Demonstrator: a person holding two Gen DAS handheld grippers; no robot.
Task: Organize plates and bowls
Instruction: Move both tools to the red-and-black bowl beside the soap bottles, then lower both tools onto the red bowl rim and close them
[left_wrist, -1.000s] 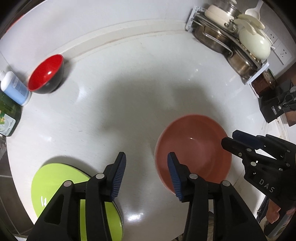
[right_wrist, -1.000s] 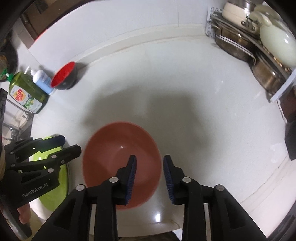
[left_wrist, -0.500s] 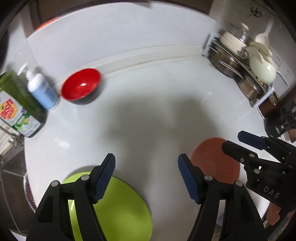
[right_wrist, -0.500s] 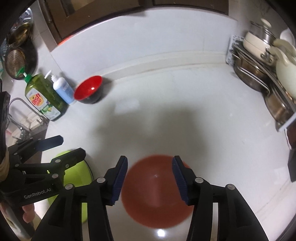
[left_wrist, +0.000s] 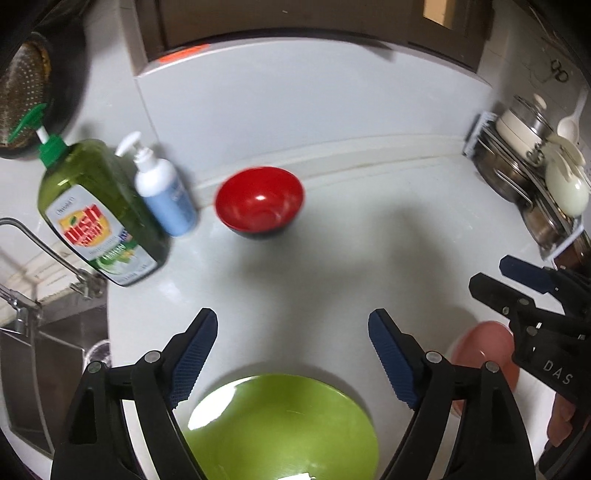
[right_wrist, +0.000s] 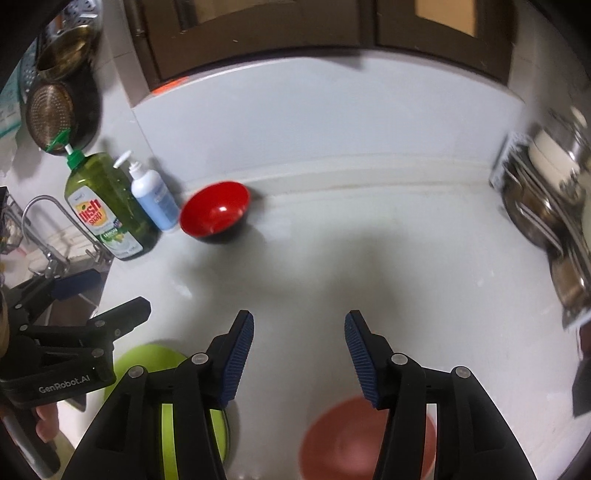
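Note:
A red bowl with a black outside (left_wrist: 259, 207) (right_wrist: 216, 213) stands at the back of the white counter, near the wall. A green plate (left_wrist: 280, 424) (right_wrist: 155, 365) lies at the front left, just below my left gripper (left_wrist: 291, 354), which is open and empty. A pink plate (right_wrist: 354, 439) (left_wrist: 484, 354) lies at the front right, under my right gripper (right_wrist: 299, 354), also open with nothing held. Each gripper shows at the edge of the other's view, the right gripper (left_wrist: 517, 284) at right and the left gripper (right_wrist: 99, 295) at left.
A green dish-soap bottle (left_wrist: 96, 210) (right_wrist: 107, 206) and a white-and-blue pump bottle (left_wrist: 162, 195) (right_wrist: 151, 199) stand left of the red bowl. A tap (right_wrist: 44, 221) and sink (left_wrist: 44, 354) are at far left. A rack of pots (left_wrist: 535, 177) (right_wrist: 546, 206) fills the right.
Both grippers have drawn back and tilted up from the pink plate and opened wider. The red bowl, bottles and wall have come into fuller view; the plates now sit at the bottom edges.

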